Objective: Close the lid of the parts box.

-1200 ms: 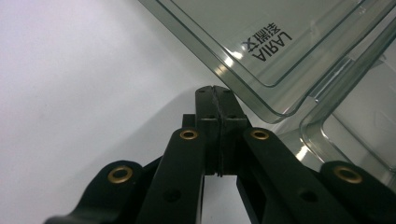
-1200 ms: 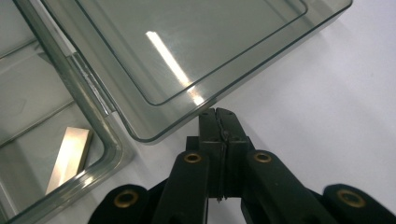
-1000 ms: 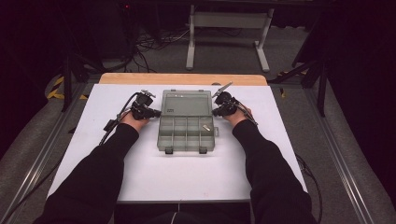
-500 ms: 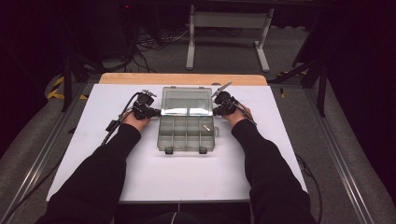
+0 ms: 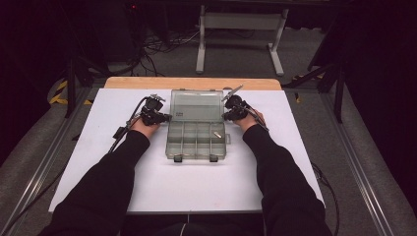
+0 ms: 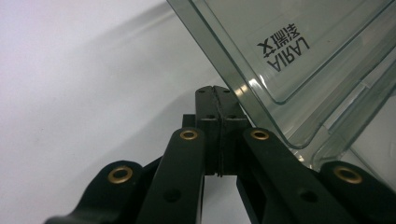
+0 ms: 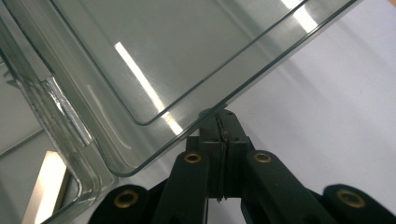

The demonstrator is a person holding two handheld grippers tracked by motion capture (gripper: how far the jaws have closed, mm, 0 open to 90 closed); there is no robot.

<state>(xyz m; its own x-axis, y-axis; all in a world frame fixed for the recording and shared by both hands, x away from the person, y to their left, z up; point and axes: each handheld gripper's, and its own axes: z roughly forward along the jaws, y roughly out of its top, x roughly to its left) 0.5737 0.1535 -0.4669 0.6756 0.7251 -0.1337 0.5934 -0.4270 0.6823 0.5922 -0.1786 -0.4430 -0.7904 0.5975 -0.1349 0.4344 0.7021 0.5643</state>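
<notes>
Left hand-held gripper point(image 6: 219, 135): jaws clenched, nothing between them, tip just beside the left edge of the clear box lid point(image 6: 299, 60); whether touching, can't tell. Right hand-held gripper point(image 7: 219, 149): also clenched on nothing, tip tucked just under the lid's right edge, apparently touching. Between the two: clear plastic compartment box point(image 5: 198, 142) on the white bench point(image 5: 314, 162), lid point(image 5: 195, 104) swung up and back w/ printed label facing the left gripper. Toward the person from the right gripper: small pale metal piece point(image 5: 217, 133) in one upper-right compartment; other compartments look bare. Progress, judged: lid open, likely being propped from both sides; sorting or closing yet to do.
</notes>
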